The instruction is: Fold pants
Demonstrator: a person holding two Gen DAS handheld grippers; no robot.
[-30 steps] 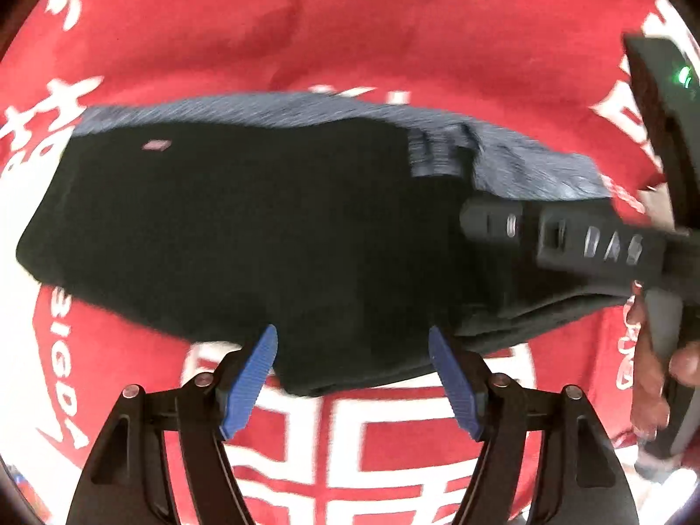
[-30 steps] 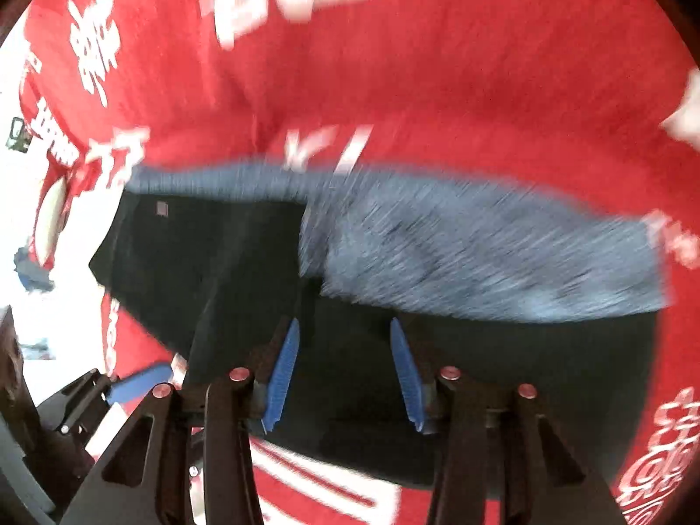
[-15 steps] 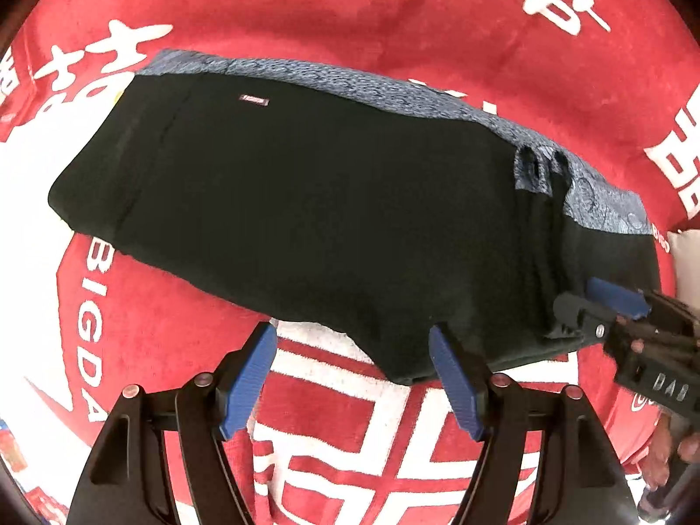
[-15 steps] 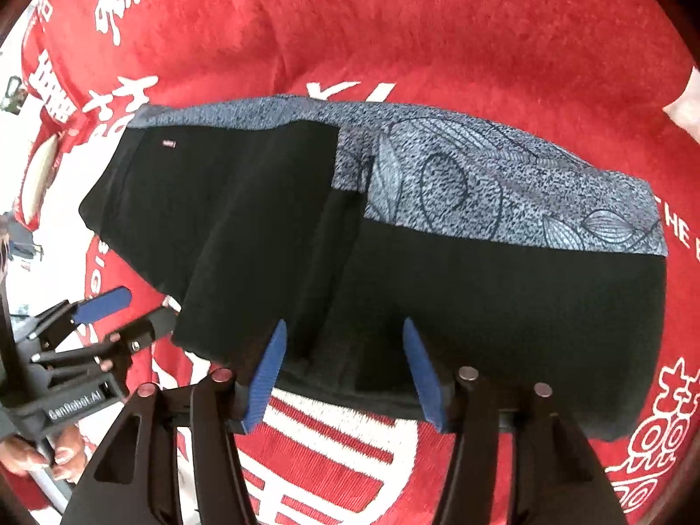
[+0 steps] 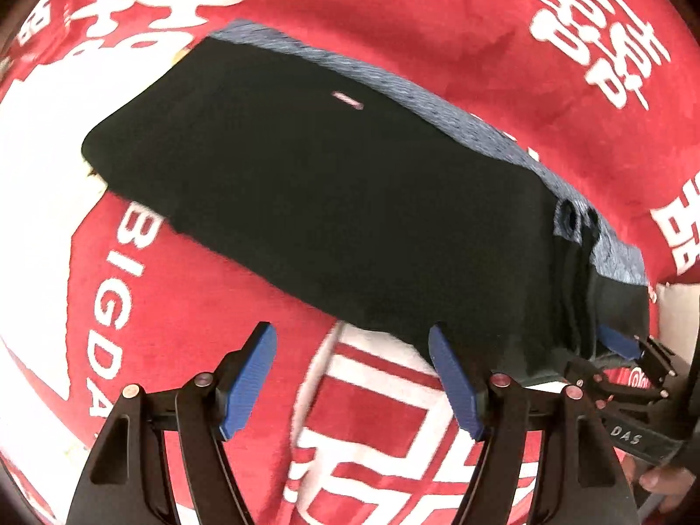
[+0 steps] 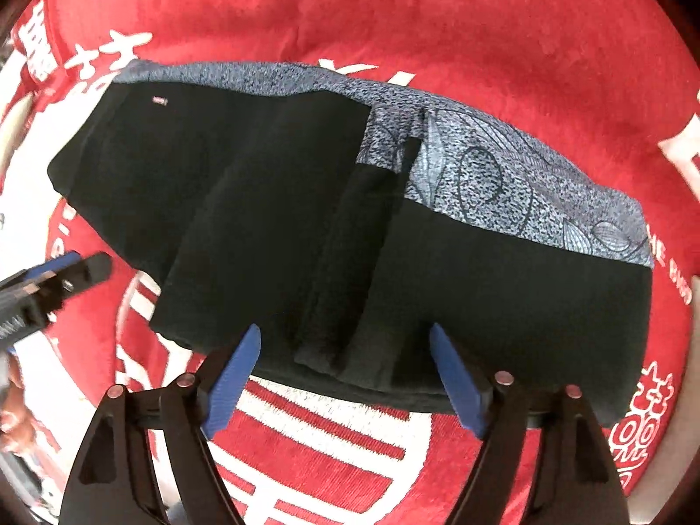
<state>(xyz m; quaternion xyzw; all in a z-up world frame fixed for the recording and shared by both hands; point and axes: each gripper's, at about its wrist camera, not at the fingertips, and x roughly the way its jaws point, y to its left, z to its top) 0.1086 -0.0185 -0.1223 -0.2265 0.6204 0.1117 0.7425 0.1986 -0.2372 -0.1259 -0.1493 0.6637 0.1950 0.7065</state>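
Observation:
The black pants [image 5: 315,201] with a grey-blue patterned waistband [image 6: 503,175] lie folded on a red cloth with white characters [image 5: 459,35]. They also show in the right wrist view [image 6: 271,227], where folded layers overlap in the middle. My left gripper [image 5: 352,376] is open and empty, just short of the pants' near edge. My right gripper [image 6: 345,372] is open and empty, its fingertips [image 6: 455,372] at the near edge of the pants. The right gripper also shows in the left wrist view [image 5: 630,350] at the pants' right end, and the left gripper shows in the right wrist view [image 6: 61,271] at the left.
The red cloth [image 6: 393,22] covers the whole surface around the pants. A pale patch [image 5: 682,319] shows at the far right edge of the left wrist view. A hand [image 5: 660,481] holds the right gripper at the lower right.
Both grippers have pulled back from the pants toward the near side. The right gripper opened wider and let go of the fabric. The pants lie still, folded.

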